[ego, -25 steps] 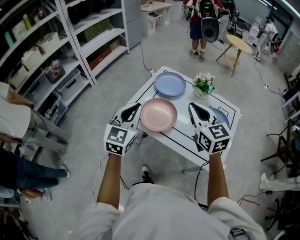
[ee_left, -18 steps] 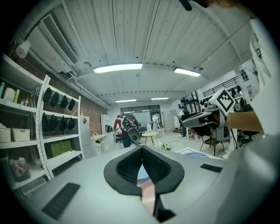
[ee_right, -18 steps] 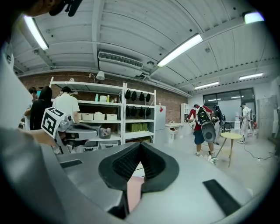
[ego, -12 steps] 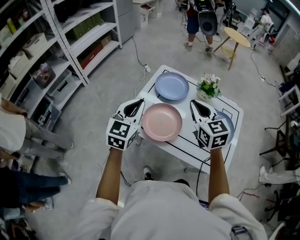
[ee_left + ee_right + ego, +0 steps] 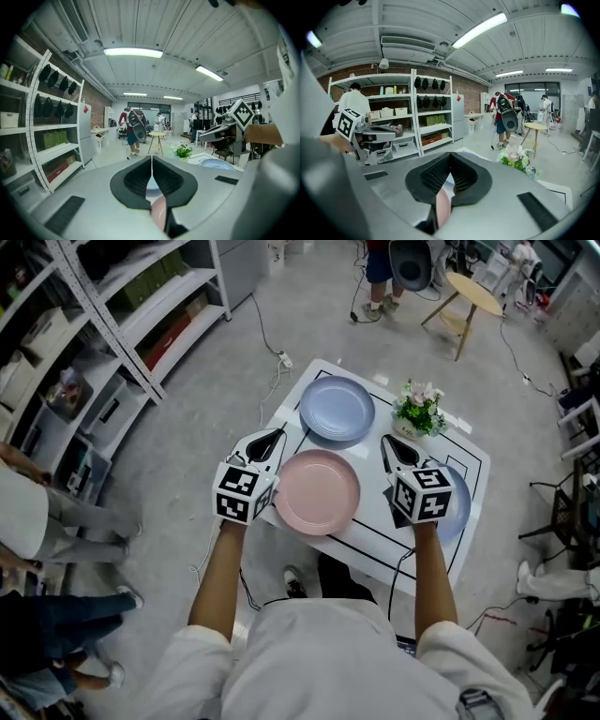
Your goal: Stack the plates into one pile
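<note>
The pink plate (image 5: 317,491) lies flat at the near edge of the white table (image 5: 375,526), on its own, with nothing stacked on it. At its 12 o'clock, just beyond its rim, sits a blue plate (image 5: 337,409), also alone. At its 3 o'clock a second blue plate (image 5: 459,512) shows only as a sliver, mostly hidden behind the right gripper. So all 3 plates lie apart and no pile has been begun; by my reading the whole task is left to do.

The left gripper (image 5: 267,442) hovers at the pink plate's 9 to 10 o'clock, close beside its rim, jaws pressed together with nothing clamped. Its own view shows the pads meeting along a thin seam, and the pink below them is the plate beyond. The right gripper (image 5: 396,450) hangs at 2 to 3 o'clock, jaws likewise closed and empty. A pot of flowers (image 5: 419,409) stands at the pink plate's 1 o'clock.
</note>
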A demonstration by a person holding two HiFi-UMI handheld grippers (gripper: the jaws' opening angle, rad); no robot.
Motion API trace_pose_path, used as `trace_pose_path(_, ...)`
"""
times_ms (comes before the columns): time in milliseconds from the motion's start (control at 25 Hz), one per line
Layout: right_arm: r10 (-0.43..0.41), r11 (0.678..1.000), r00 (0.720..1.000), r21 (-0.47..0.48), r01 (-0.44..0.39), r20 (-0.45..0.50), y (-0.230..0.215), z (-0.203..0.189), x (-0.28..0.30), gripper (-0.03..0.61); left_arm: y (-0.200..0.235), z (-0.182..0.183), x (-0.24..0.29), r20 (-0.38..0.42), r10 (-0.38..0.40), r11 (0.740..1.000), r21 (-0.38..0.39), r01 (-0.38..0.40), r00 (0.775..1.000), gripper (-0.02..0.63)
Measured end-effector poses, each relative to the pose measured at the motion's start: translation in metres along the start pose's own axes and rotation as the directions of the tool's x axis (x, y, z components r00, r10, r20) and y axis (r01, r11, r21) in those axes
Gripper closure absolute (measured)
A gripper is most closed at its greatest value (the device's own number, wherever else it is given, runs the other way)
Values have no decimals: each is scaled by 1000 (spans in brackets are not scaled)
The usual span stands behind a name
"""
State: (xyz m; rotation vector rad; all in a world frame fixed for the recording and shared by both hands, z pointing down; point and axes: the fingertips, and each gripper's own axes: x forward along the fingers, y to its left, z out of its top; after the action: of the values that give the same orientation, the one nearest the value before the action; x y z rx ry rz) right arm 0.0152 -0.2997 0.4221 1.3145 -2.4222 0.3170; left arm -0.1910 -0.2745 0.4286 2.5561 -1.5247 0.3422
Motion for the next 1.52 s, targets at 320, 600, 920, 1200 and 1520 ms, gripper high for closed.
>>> trace_pose_path(320,25,989,997,150,-15,-68,-66,-30,97,500,34,-40,106,-106,-18,995,-100,7,994,507)
trace_pose_path(600,24,970,983,242,22,-184,-108,-81,162,415,57,-97,192,-232,-40,979,-204,-8,972,468)
trace_pose_path(920,18,941,947,325,92,-320,-126,-153,204,354,69,-160,242,-355,-87,960,-280,-17,931,401)
trace_pose_path(1200,71,917,933,391,79,-353,-135,-176,237,374,78,-188,267,-409,-93,940,-337,-55,908,368)
trace_pose_path(1520,56,938,918,336,87,-393,-130,-178,240,413,72,-189,269,-446,-79,969,-244,-36,892,420)
